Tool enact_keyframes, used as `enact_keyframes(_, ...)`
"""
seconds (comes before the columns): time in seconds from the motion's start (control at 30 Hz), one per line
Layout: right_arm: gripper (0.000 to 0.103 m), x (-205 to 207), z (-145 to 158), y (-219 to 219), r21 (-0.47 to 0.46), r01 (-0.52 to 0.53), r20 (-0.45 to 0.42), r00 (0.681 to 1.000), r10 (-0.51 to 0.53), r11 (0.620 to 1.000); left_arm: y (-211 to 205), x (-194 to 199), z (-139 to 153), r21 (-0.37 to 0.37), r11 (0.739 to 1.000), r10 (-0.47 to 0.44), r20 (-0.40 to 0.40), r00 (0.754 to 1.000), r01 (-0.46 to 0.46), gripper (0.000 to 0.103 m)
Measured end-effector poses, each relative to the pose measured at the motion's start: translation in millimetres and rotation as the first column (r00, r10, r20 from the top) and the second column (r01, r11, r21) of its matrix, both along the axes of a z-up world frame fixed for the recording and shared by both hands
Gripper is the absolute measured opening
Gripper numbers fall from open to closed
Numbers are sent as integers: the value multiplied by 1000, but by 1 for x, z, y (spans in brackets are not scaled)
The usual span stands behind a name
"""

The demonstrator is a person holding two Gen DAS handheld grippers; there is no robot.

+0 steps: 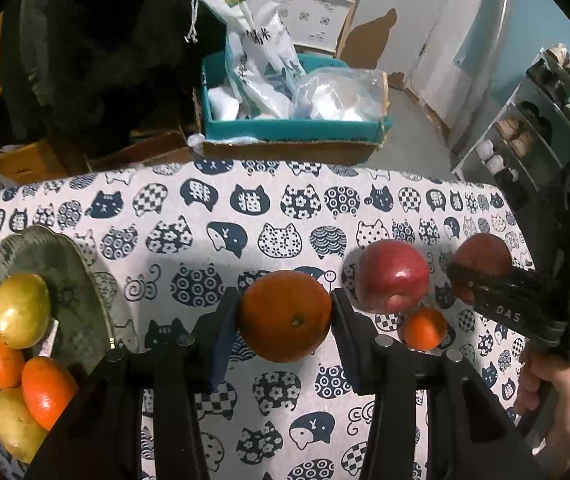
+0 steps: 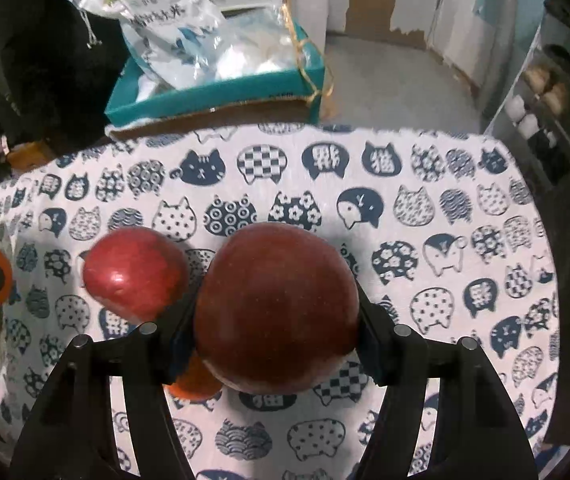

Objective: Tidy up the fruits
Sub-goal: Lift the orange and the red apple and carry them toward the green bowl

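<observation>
My left gripper is shut on a large orange, lifted above the cat-print tablecloth. My right gripper is shut on a big red apple, also seen from the left wrist as a red apple between black fingers. A second red apple lies on the cloth between the two grippers. A small orange lies by it. At the left, a green plate carries two yellow-green fruits and two oranges.
Beyond the table's far edge stands a teal box stuffed with plastic bags. A dark coat hangs at the back left. A shoe rack stands at the right. A hand grips the right tool.
</observation>
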State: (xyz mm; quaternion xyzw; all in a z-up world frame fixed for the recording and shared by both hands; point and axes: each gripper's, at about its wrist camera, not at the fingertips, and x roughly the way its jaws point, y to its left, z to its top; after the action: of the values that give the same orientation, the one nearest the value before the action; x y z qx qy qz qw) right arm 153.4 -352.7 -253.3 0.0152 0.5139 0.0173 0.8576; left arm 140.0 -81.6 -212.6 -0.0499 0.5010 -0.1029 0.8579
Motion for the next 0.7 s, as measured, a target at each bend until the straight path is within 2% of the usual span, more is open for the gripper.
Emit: enact_keyframes(0.7, 67, -60, 94, 28, 53, -49, 185, 982, 38, 997, 18, -43, 74, -22, 1000, 16, 141, 990, -13, 46)
